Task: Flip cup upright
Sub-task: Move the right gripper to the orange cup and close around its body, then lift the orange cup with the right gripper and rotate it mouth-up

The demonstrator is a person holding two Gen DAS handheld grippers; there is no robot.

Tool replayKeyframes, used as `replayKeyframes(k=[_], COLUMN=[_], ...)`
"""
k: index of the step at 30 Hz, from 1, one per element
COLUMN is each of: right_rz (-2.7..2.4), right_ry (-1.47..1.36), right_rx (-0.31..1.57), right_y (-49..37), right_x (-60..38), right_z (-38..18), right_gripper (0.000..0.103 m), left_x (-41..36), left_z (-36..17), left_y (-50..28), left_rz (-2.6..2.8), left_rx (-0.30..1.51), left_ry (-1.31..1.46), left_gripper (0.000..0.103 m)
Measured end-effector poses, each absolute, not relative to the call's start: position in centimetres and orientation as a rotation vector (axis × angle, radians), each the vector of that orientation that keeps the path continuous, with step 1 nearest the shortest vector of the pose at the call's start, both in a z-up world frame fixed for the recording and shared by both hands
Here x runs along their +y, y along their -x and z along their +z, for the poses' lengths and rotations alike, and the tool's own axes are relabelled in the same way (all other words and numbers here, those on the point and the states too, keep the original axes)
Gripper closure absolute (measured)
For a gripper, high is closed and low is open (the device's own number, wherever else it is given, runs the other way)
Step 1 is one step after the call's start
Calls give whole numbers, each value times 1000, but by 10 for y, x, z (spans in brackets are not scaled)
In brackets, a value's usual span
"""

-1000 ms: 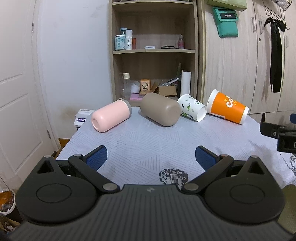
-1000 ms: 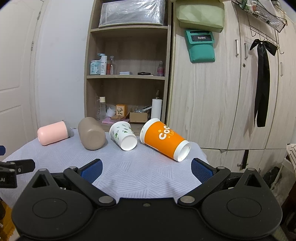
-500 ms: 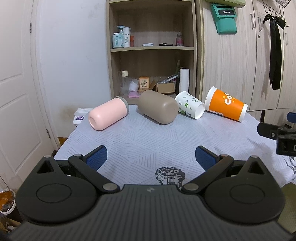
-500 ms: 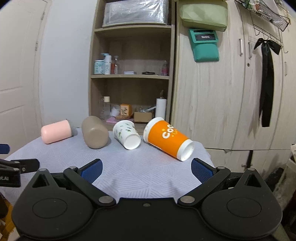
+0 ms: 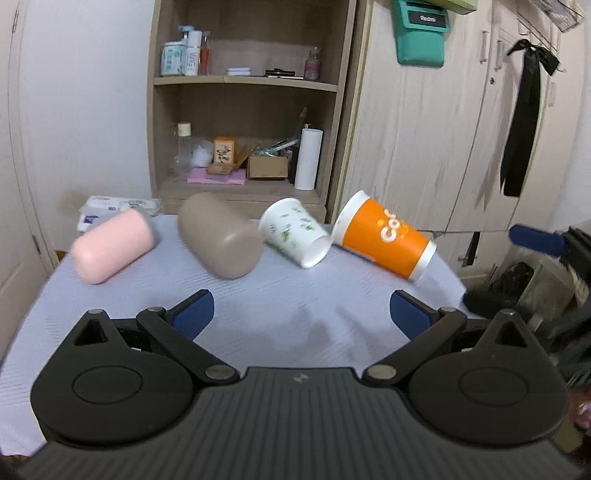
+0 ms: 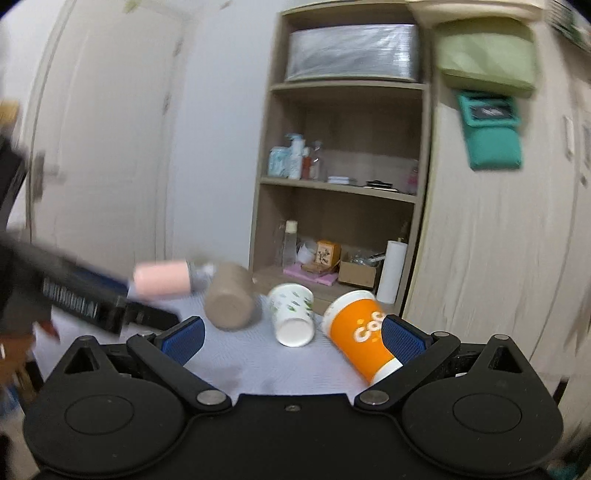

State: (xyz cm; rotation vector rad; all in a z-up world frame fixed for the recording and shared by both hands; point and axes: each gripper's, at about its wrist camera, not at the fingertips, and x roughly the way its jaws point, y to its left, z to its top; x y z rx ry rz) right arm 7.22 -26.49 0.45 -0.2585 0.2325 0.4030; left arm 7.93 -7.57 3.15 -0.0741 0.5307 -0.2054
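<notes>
From my left tongs I see a pale grey patterned tablecloth (image 5: 280, 295) spread over the table. Behind it, toward twelve o'clock, stands an open wooden shelf unit (image 5: 343, 122); its lower shelf holds a white paper-towel roll (image 5: 308, 158), a small brown cardboard box (image 5: 267, 167), a clear plastic bottle with a cream cap (image 5: 183, 147) and a pink folded cloth (image 5: 216, 176). At one o'clock, a teal pouch with a dark label (image 5: 422, 31) hangs on the light wooden wardrobe doors (image 5: 436, 129), and at two o'clock a black ribbon bow (image 5: 526, 110) dangles. At nine o'clock there is a white panelled door (image 5: 11, 184). From my right tongs, a silver wrapped bundle (image 6: 352, 51) fills the top shelf, beside a flat green pouch (image 6: 487, 55)
</notes>
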Motion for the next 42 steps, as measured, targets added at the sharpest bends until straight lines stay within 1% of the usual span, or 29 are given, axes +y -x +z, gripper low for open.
replayKeyframes(k=[5,12,15,20,24,25,27,28,30,42], right_rz=[401,426,452,464,453,450,441,437,432,383], right_ry=[369,411,423,458,471,469,451,439,403,205], right_rx=[325,398,423,456,470,475,500,520,547,644], right_y=[-126,-182,-199,-219,-228,-229,-236,-240,-242,-224], right_x=[-281,-304,-309,-306,-305,-305,-308,-309,-312,-318], right_z=[-9,-27,-34,-43,-47,-47,-49,-50,-51,-33], right_gripper=[0,1,1,5,7,8,16,25,32,32], left_x=[-107,-140,-146,-145,-146,-146,-146,-145,-144,-140], left_z=[22,-3,-13,-25,-27,-28,-31,-32,-33,-42], left_y=[-122,-176,-188,-200,-209,-212,-216,-217,-218,-224], left_rz=[-219,-269,-287,-300,-300,-301,-298,-296,-294,-342], left_rx=[569,652,663,676,677,678,684,686,689,733], left_ry=[146,252,295,381,394,401,414,419,429,532], left_gripper=[0,2,2,2,2,2,2,2,2,2])
